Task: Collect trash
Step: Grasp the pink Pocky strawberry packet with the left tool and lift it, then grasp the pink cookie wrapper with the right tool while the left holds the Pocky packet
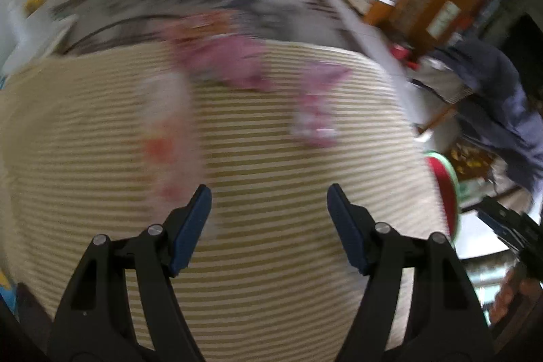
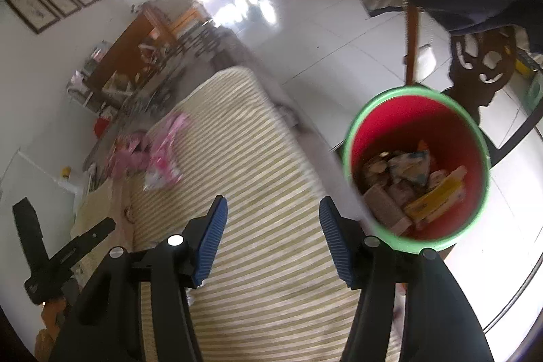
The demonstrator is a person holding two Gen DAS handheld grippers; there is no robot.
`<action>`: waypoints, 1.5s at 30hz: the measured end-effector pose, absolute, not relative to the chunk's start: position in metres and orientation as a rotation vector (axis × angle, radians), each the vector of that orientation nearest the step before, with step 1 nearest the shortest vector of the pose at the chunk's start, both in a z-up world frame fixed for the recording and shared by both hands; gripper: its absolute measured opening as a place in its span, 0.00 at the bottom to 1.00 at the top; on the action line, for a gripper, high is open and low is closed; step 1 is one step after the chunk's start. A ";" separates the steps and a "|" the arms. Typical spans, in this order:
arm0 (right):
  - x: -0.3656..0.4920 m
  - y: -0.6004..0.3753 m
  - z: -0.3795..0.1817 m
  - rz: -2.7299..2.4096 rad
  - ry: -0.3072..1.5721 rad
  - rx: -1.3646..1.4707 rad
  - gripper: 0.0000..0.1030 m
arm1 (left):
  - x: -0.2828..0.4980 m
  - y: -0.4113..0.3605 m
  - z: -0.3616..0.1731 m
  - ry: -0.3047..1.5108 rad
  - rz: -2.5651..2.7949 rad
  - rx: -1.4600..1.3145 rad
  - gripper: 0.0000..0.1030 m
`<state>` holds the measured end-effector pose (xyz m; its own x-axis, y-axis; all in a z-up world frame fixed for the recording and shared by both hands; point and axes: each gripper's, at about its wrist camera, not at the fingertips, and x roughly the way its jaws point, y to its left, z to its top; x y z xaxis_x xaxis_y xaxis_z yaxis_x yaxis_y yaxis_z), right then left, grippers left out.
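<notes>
Both grippers, left (image 1: 269,204) and right (image 2: 273,216), are released, jaws spread with nothing between them, above the striped cloth (image 2: 258,260). Beside the cloth's right edge stands a red bin (image 2: 471,192), green-rimmed, holding wrappers (image 2: 412,185). Pink packets (image 2: 166,155) lie far along the cloth, well apart from both grippers.

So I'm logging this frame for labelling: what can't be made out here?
- Left wrist: motion blur smears the pink wrappers and a pale item; type unreadable.
- Right wrist: the bin contents are blurred, its lower wall hidden by the right gripper.
- Left gripper: open, empty.
</notes>
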<state>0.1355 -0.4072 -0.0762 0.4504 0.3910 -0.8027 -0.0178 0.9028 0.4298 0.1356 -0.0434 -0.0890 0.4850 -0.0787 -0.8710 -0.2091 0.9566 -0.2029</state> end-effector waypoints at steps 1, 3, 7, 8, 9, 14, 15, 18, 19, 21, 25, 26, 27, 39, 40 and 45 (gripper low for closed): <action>0.133 -0.398 -0.077 0.267 1.084 0.383 0.55 | 0.131 -0.025 -0.093 1.073 0.110 -0.314 0.66; 0.128 -0.382 -0.078 0.277 1.093 0.379 0.55 | 0.127 -0.003 -0.099 1.084 0.138 -0.339 0.66; 0.115 -0.359 -0.079 0.278 1.098 0.372 0.55 | 0.134 0.027 -0.107 1.104 0.138 -0.375 0.66; 0.111 -0.356 -0.079 0.272 1.096 0.373 0.55 | 0.139 0.031 -0.109 1.106 0.133 -0.373 0.66; 0.109 -0.355 -0.078 0.265 1.095 0.375 0.55 | 0.144 0.032 -0.111 1.108 0.127 -0.372 0.69; 0.094 -0.358 -0.074 0.211 1.079 0.388 0.55 | 0.177 0.039 -0.125 1.129 0.100 -0.383 0.69; 0.093 -0.359 -0.073 0.200 1.076 0.392 0.55 | 0.183 0.039 -0.128 1.135 0.093 -0.382 0.69; 0.086 -0.366 -0.071 0.170 1.065 0.403 0.55 | 0.199 0.040 -0.144 1.182 0.087 -0.365 0.69; 0.085 -0.367 -0.070 0.165 1.063 0.403 0.55 | 0.202 0.040 -0.151 1.197 0.085 -0.367 0.69; 0.083 -0.368 -0.070 0.155 1.060 0.405 0.56 | 0.202 0.042 -0.154 1.191 0.077 -0.377 0.68; 0.083 -0.361 -0.071 0.162 1.070 0.397 0.56 | 0.195 0.041 -0.150 1.185 0.045 -0.378 0.58; 0.085 -0.357 -0.071 0.169 1.073 0.391 0.56 | 0.191 0.041 -0.149 1.180 0.035 -0.381 0.58; 0.086 -0.354 -0.072 0.177 1.076 0.385 0.56 | 0.185 0.041 -0.146 1.174 0.029 -0.382 0.58; 0.156 -0.244 -0.049 0.425 1.055 0.237 0.70 | 0.091 0.049 -0.119 1.111 0.072 -0.373 0.59; 0.169 -0.226 -0.042 0.461 1.029 0.219 0.76 | 0.088 0.052 -0.120 1.113 0.083 -0.377 0.59; 0.226 -0.159 -0.040 0.551 1.010 0.098 0.85 | 0.086 0.057 -0.127 1.126 0.113 -0.369 0.60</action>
<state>0.2262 -0.1593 -0.0396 0.4087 0.4808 -0.7757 -0.3925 0.8599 0.3262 0.0863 0.0573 -0.1269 0.4319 -0.0960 -0.8968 -0.2728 0.9338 -0.2314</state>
